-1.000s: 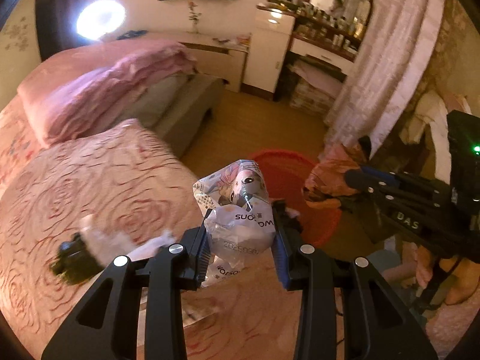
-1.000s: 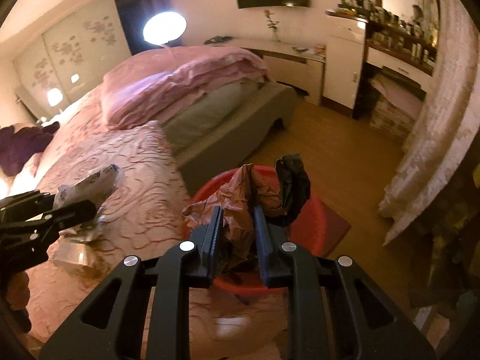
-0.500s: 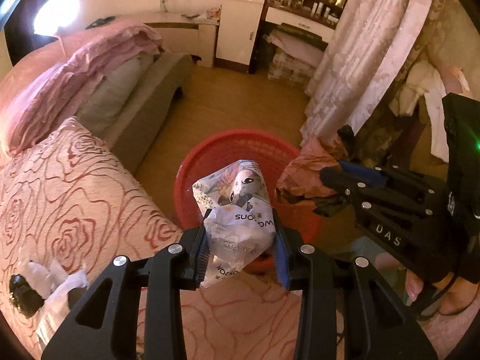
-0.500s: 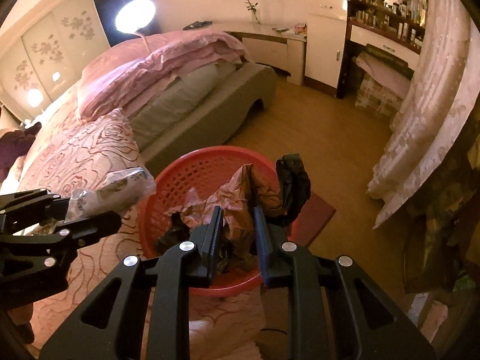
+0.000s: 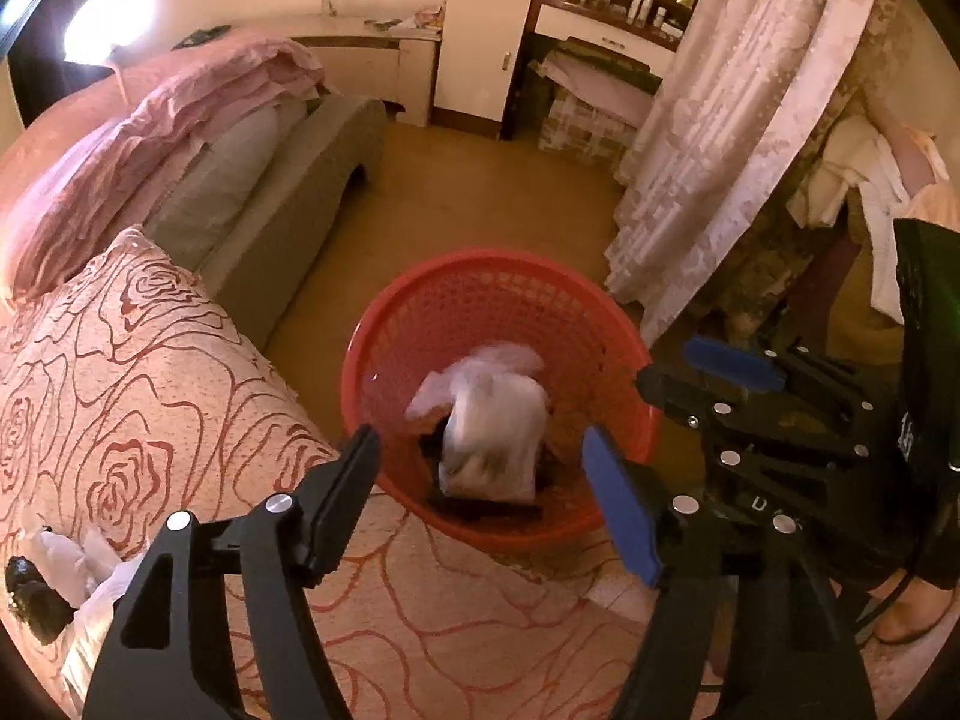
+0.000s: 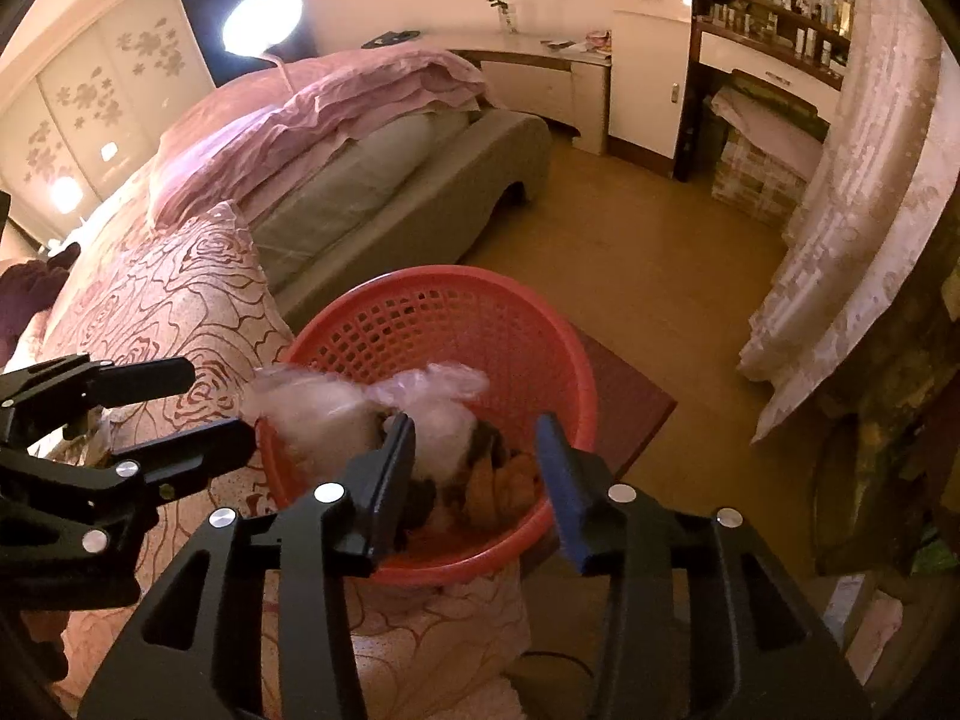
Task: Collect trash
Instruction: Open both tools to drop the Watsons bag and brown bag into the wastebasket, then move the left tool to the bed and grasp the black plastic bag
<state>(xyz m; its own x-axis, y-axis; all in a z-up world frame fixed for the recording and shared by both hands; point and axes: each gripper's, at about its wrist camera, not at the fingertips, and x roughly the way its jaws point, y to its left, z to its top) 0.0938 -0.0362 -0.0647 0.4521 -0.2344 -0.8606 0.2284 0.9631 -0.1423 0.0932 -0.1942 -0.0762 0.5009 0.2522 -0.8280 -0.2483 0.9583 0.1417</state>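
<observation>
A red mesh basket (image 5: 390, 324) stands on the floor beside the bed; it also shows in the right wrist view (image 6: 576, 372). A white printed wrapper (image 5: 489, 420) lies blurred inside it, on dark scraps. In the right wrist view the white wrapper (image 6: 336, 402) and brown paper (image 6: 510, 486) are in the basket. My left gripper (image 5: 480, 456) is open and empty above the basket's near rim. My right gripper (image 6: 474, 450) is open and empty over the basket; it also shows in the left wrist view (image 5: 690, 372).
The bed with a rose-patterned pink cover (image 5: 120, 372) fills the left. More white and dark trash (image 5: 42, 564) lies on it at the far left. A lace curtain (image 5: 720, 138) hangs at the right. A dresser (image 5: 480, 30) stands at the back.
Both grippers have opened. The white wrapper and the brown and dark trash have dropped out of them into the red basket.
</observation>
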